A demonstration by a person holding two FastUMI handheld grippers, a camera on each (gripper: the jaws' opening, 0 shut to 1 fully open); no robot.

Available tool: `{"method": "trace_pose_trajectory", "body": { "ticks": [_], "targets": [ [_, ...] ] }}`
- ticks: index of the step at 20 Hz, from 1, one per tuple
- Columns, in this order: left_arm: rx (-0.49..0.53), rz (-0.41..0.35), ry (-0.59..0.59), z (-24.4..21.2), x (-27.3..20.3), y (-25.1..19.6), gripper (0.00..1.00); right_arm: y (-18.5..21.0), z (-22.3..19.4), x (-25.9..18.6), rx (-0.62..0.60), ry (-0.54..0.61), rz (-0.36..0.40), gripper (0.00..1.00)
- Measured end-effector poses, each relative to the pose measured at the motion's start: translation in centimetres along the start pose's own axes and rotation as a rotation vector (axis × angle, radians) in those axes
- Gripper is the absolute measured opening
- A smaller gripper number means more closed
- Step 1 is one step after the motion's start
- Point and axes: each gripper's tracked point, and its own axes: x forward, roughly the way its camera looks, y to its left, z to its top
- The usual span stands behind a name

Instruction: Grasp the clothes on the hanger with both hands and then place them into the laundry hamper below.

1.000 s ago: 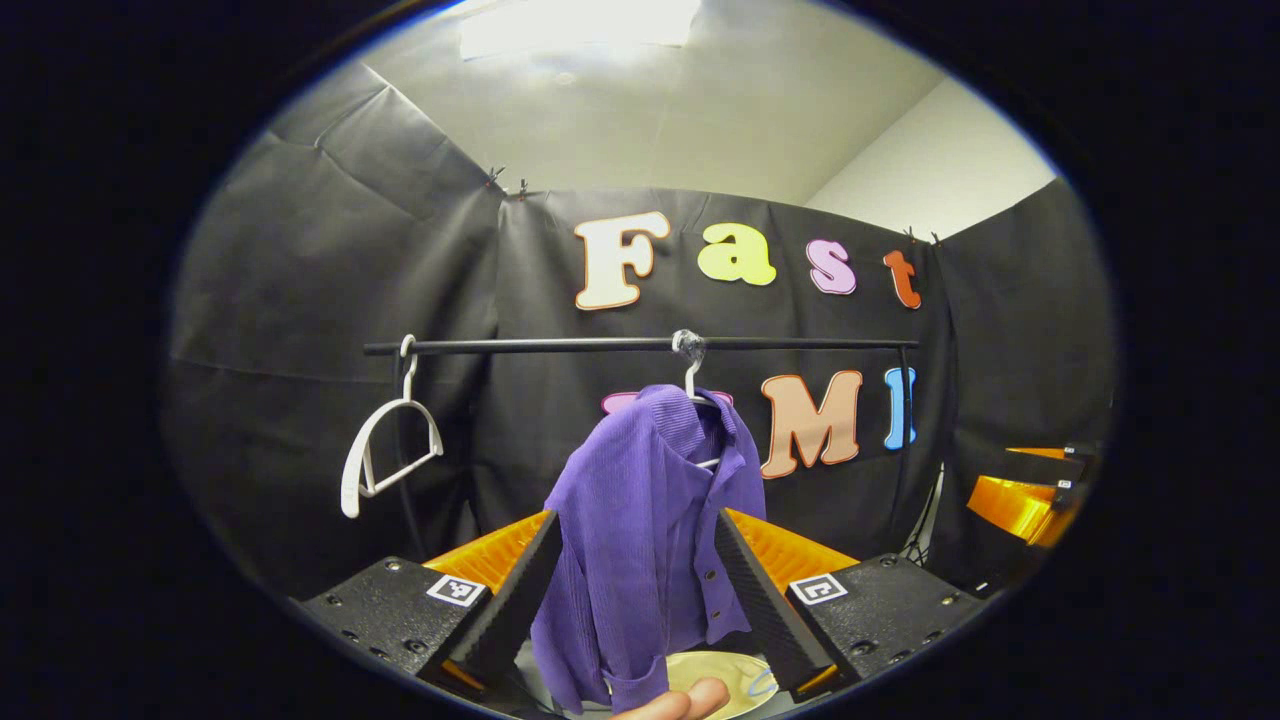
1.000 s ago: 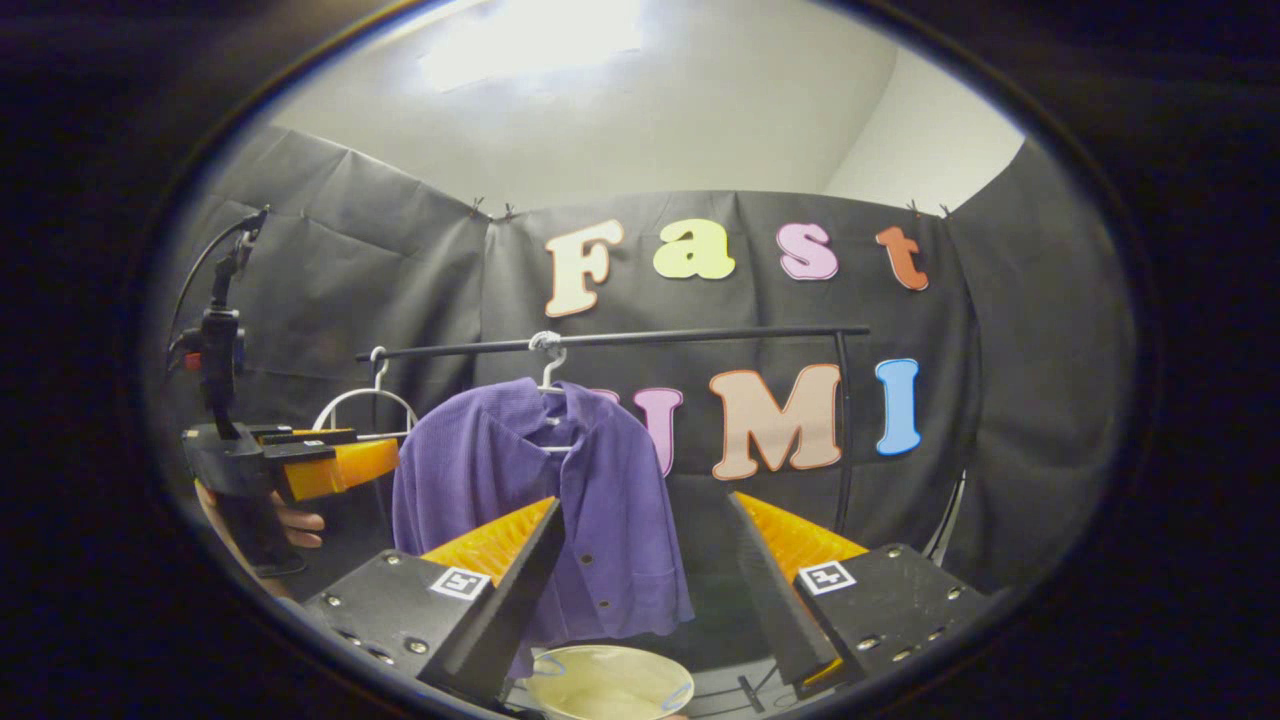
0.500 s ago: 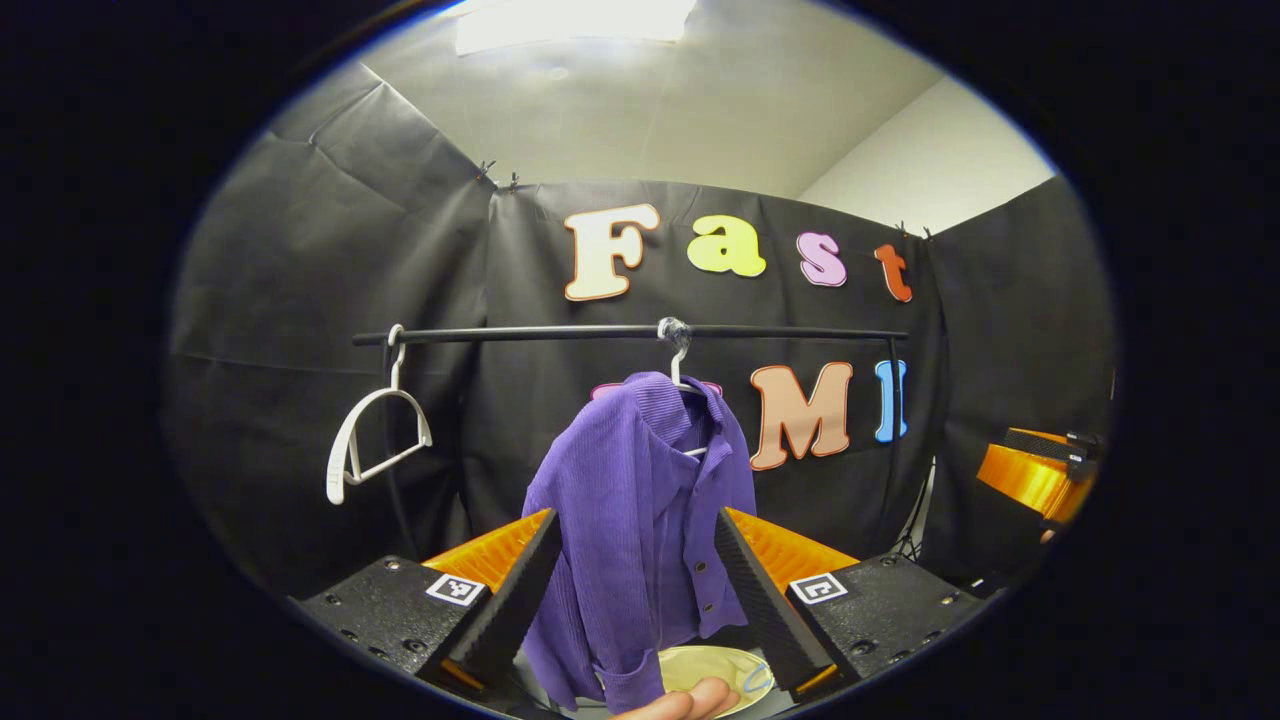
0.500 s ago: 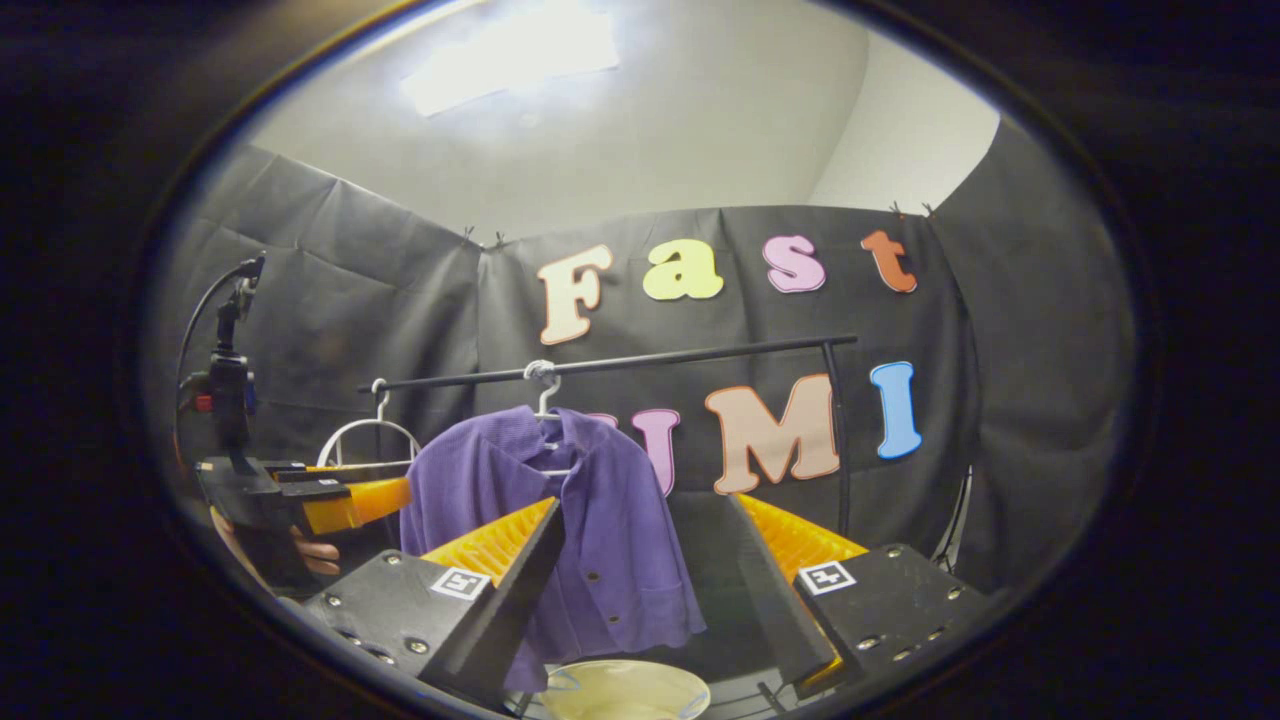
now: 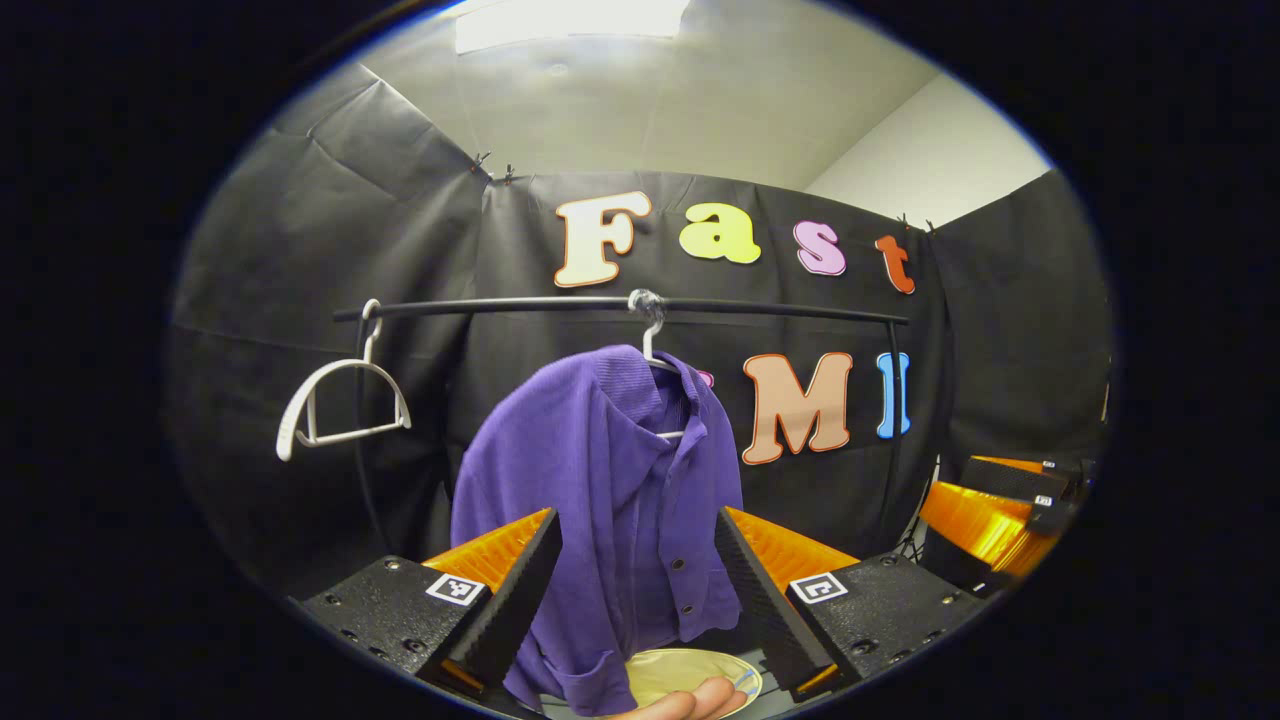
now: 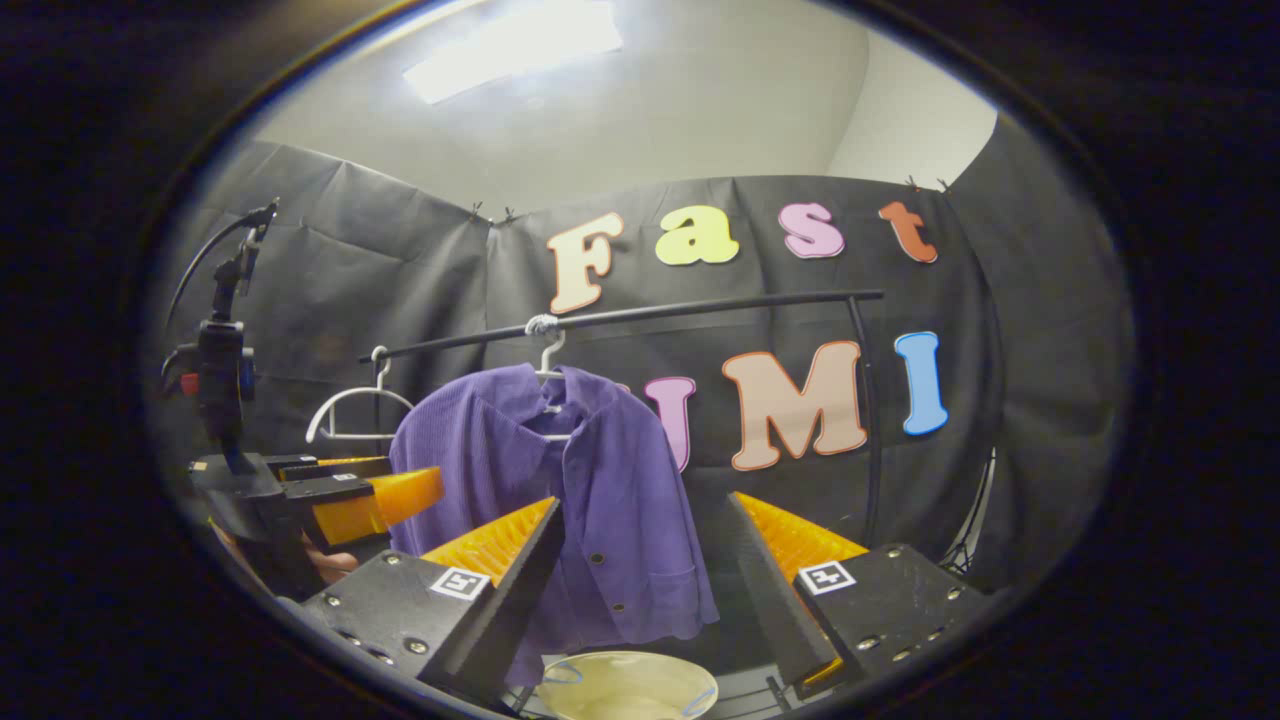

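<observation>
A purple button-up shirt (image 5: 610, 480) (image 6: 560, 480) hangs on a white hanger (image 5: 655, 345) from a black rail (image 5: 620, 305) (image 6: 640, 315). Below it sits a pale round hamper (image 5: 690, 672) (image 6: 625, 685), its rim showing at the bottom. My left gripper (image 5: 635, 590) is open, its fingers framing the shirt's lower front without touching it. My right gripper (image 6: 645, 590) is open too, with the shirt's right half behind its left finger. In the right gripper view the left gripper (image 6: 330, 495) is seen from the side at the left, held by a hand. In the left gripper view the right gripper (image 5: 1000, 505) is at the far right.
An empty white hanger (image 5: 335, 405) (image 6: 350, 410) hangs at the rail's left end. The rail's upright post (image 6: 868, 420) stands at the right. A fingertip (image 5: 690, 700) shows at the bottom edge of the left gripper view.
Both grippers have come closer to the shirt, which looks larger now. The left gripper view swung so the shirt shows more of its front. Both stay open.
</observation>
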Motion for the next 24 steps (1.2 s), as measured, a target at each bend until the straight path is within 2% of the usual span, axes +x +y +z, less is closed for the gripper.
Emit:
{"method": "trace_pose_trajectory", "body": {
  "ticks": [2, 3, 7, 8, 9, 11, 12, 13, 14, 15, 17, 18, 19, 22, 23, 24],
  "targets": [
    [-0.002, 0.026, -0.001, -1.2, 1.4, -0.5, 0.92, -0.5, -1.3, 1.4, -0.019, 0.011, 0.004, 0.99],
    [0.000, 0.033, 0.003, -2.0, 2.2, -0.8, 0.92, -0.9, -1.9, 2.1, -0.026, 0.014, 0.001, 0.96],
    [-0.021, 0.085, 0.057, -6.5, 4.9, -1.5, 0.92, -2.2, -5.1, 6.1, -0.016, 0.052, 0.007, 0.96],
    [-0.029, 0.112, 0.070, -7.7, 5.4, -1.4, 0.95, -2.8, -5.6, 7.1, -0.007, 0.055, 0.002, 0.96],
    [-0.034, 0.122, 0.082, -8.9, 6.0, -1.7, 0.92, -3.3, -6.3, 8.1, -0.006, 0.057, -0.008, 0.96],
    [-0.003, 0.158, 0.093, -10.5, 7.2, -2.1, 0.94, -4.2, -8.1, 9.9, -0.009, 0.080, -0.020, 0.99],
    [0.022, 0.191, 0.086, -11.0, 7.7, -1.5, 0.91, -4.3, -9.3, 10.9, -0.011, 0.095, -0.018, 0.96],
    [0.046, 0.224, 0.066, -10.9, 8.5, -0.7, 0.95, -4.4, -10.2, 11.8, -0.007, 0.109, -0.015, 0.96],
    [0.062, 0.267, 0.059, -11.0, 9.2, 0.3, 0.94, -4.5, -11.0, 12.5, -0.002, 0.120, -0.007, 0.96],
    [0.068, 0.329, 0.059, -11.3, 9.6, 1.7, 0.98, -4.3, -11.6, 13.3, 0.004, 0.125, 0.003, 0.96],
    [0.101, 0.473, 0.042, -11.6, 9.1, 5.0, 0.92, -4.0, -12.3, 15.2, 0.015, 0.126, 0.020, 0.96],
    [0.132, 0.531, 0.006, -10.7, 8.9, 5.9, 0.93, -3.5, -12.6, 16.1, 0.024, 0.124, 0.039, 0.94],
    [0.157, 0.559, -0.016, -10.2, 9.1, 6.8, 0.93, -2.5, -12.9, 17.1, 0.032, 0.119, 0.068, 0.96],
    [0.169, 0.553, 0.071, -12.7, 10.8, 7.5, 0.89, 0.0, -13.8, 19.8, 0.050, 0.126, 0.144, 0.96],
    [0.171, 0.548, 0.087, -12.9, 11.1, 8.0, 0.91, 1.2, -14.1, 20.5, 0.055, 0.128, 0.174, 0.94],
    [0.163, 0.530, 0.077, -12.6, 11.2, 7.8, 0.92, 2.4, -14.1, 21.1, 0.057, 0.122, 0.208, 0.97]
  ]
}}
